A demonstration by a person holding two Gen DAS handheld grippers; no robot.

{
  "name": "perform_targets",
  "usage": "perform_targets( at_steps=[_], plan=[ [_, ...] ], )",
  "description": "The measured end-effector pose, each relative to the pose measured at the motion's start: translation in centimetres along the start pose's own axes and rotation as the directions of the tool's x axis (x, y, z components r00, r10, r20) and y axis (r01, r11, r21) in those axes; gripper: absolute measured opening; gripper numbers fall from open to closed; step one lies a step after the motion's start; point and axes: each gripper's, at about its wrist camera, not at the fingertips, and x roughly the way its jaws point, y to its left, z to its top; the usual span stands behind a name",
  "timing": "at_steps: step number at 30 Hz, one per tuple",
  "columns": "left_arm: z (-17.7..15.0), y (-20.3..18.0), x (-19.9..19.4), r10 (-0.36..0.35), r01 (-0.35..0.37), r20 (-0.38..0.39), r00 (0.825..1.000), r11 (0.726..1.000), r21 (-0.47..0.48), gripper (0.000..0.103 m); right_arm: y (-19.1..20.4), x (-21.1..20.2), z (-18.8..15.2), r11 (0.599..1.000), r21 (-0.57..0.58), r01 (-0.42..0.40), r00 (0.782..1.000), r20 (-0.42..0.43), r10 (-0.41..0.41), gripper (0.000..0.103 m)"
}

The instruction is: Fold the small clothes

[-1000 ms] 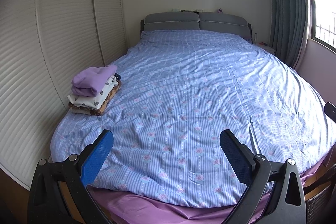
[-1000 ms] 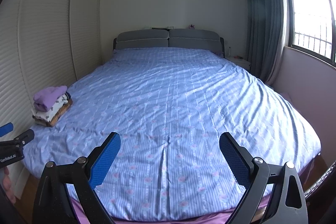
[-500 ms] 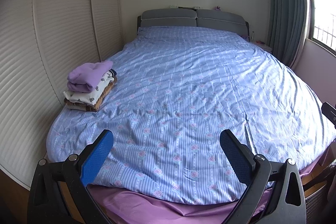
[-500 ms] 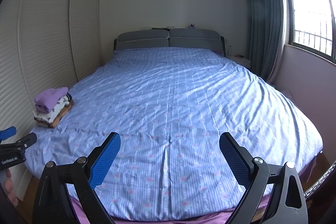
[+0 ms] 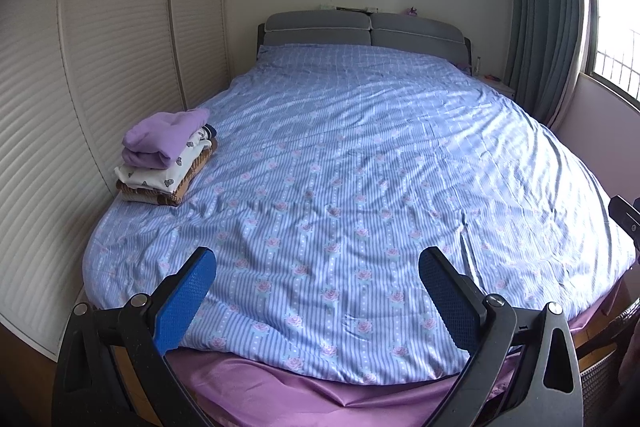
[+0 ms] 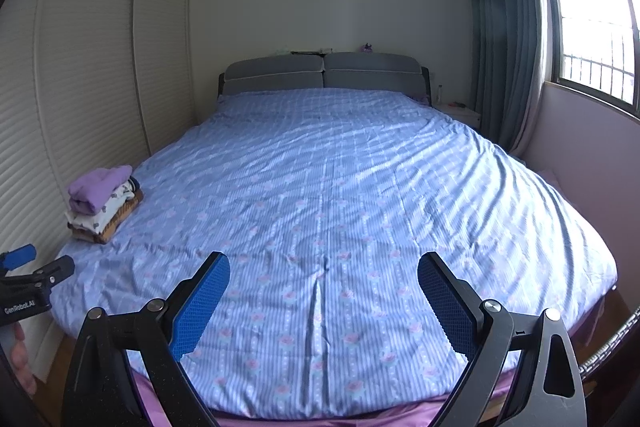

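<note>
Bedroom's mostly that blue striped duvet (image 5: 340, 187). Your left gripper (image 5: 318, 301) and right gripper (image 6: 324, 301) both hang wide open, holding nothing. Folded clothes stack (image 5: 166, 157) sits far left by the wardrobe (image 5: 100, 67); clip it reaching over and you'll topple it, I'd guess.

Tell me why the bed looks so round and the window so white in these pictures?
Left wrist view: the fisheye lens bows the bed into a dome and curves the wardrobe doors; dark vignette fills the corners. Right wrist view: same bulge, and the window is blown out to white by daylight, which streaks the cover's wrinkles with bright bands.
</note>
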Motion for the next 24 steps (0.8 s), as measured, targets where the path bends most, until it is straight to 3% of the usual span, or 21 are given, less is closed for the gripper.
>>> perform_targets(
  at_steps=[24],
  plan=[
    [-0.08,0.1,-0.06,0.0,0.0,0.0,1.0,1.0,0.0,0.103,0.43,-0.21,-0.05,1.0,0.004,-0.006,1.0,-0.004,0.006,0.096]
  ],
)
